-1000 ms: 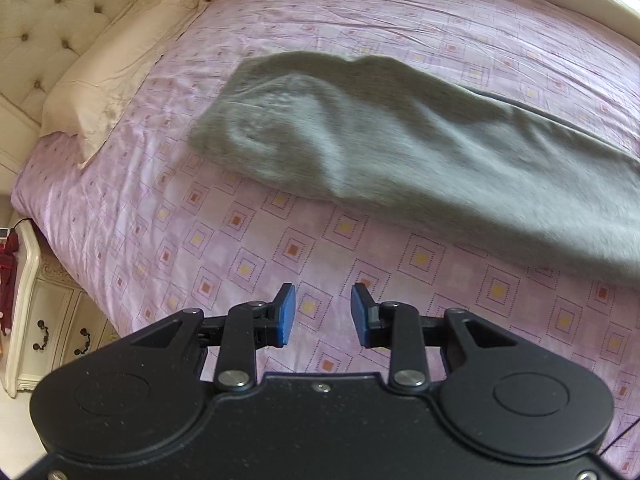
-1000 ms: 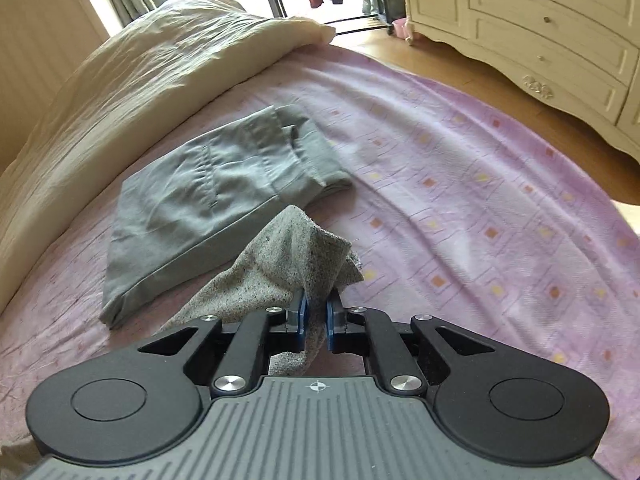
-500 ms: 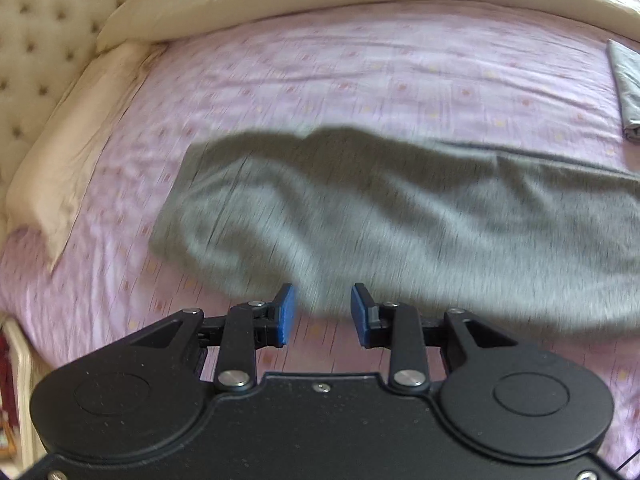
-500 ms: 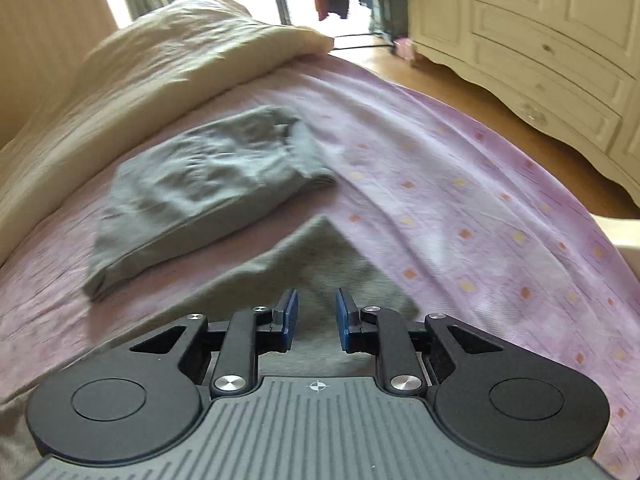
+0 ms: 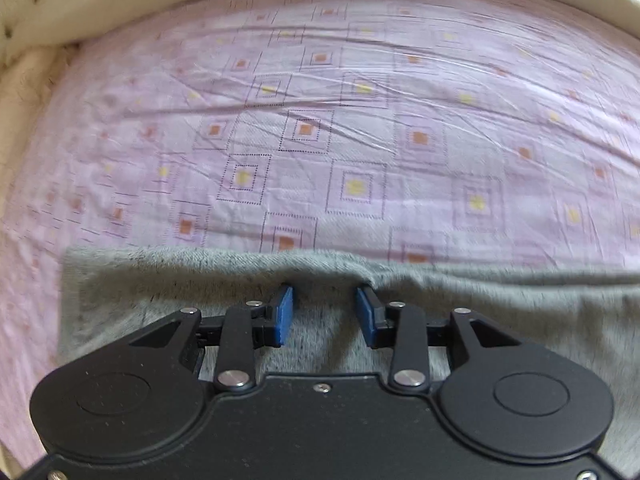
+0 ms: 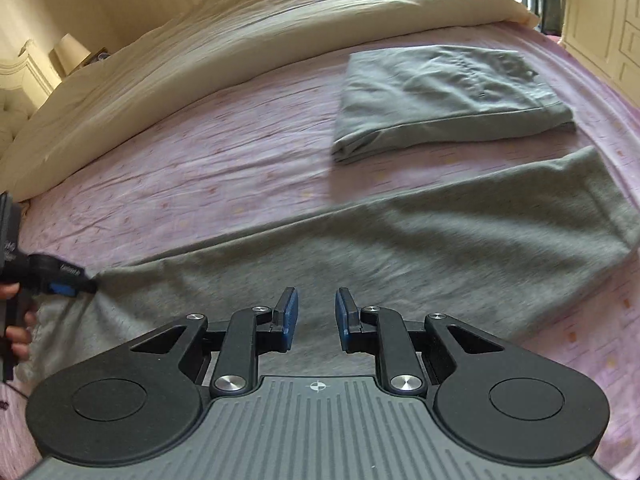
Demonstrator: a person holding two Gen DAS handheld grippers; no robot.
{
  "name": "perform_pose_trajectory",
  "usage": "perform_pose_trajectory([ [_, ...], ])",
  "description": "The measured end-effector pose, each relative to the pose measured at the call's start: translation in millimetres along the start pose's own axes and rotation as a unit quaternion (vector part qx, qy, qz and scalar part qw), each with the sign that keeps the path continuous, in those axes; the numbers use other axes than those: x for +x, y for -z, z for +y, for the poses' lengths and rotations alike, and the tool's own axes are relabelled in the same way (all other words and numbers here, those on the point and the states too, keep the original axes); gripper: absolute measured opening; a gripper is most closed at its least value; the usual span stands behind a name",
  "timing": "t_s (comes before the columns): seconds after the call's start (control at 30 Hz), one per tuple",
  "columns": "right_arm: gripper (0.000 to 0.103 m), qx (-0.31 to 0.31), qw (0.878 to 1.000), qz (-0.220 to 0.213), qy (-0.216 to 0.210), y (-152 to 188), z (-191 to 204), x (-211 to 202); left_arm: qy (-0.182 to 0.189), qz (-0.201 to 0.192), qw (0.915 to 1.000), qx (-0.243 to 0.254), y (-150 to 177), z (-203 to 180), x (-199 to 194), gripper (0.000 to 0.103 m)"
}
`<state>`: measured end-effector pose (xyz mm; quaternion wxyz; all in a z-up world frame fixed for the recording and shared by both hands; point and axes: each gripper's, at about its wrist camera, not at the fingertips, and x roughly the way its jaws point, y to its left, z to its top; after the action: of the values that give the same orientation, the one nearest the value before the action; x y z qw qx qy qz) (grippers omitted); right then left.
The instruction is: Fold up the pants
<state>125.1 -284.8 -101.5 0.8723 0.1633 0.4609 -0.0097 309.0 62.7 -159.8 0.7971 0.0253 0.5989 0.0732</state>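
Grey knit pants (image 6: 420, 240) lie stretched across the pink patterned bed, folded lengthwise, leg ends toward the right. In the left wrist view their far edge (image 5: 240, 268) runs just beyond my fingertips. My left gripper (image 5: 324, 312) is open, low over the pants near that edge; it also shows at the left edge of the right wrist view (image 6: 68, 284), touching the pants' edge. My right gripper (image 6: 317, 316) is open and empty above the middle of the pants.
A second pair of grey pants (image 6: 448, 96) lies folded on the bed beyond the knit pair. A cream duvet (image 6: 240, 40) is bunched along the far side. A cream headboard and pillow (image 5: 28, 80) border the left. A white dresser (image 6: 600, 20) stands at far right.
My right gripper let go of the pants end, opened and swung left over the middle of the pants. My left gripper moved forward and down onto the pants' edge.
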Motion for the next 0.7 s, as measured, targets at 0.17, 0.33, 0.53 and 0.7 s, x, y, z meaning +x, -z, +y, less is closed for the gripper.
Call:
perform_pose_trajectory([
  [0.17,0.020,-0.005,1.000,0.016,-0.024,24.1,51.3,2.9,0.005,-0.018,0.9994,0.030,-22.5,0.3,-3.7,0.047],
  [0.33,0.020,-0.026,0.996,0.057,-0.063,55.9,88.5,7.0,0.005,-0.050,0.9939,0.098,-11.6,14.8,-43.4,0.047],
  [0.53,0.020,-0.044,0.988,0.126,-0.073,100.7,121.6,25.8,0.010,-0.056,0.9881,0.143,52.9,61.4,-74.3,0.052],
  [0.7,0.020,-0.076,0.985,0.140,-0.072,121.6,159.3,44.2,0.019,-0.015,0.9889,0.146,112.6,90.9,-78.1,0.052],
])
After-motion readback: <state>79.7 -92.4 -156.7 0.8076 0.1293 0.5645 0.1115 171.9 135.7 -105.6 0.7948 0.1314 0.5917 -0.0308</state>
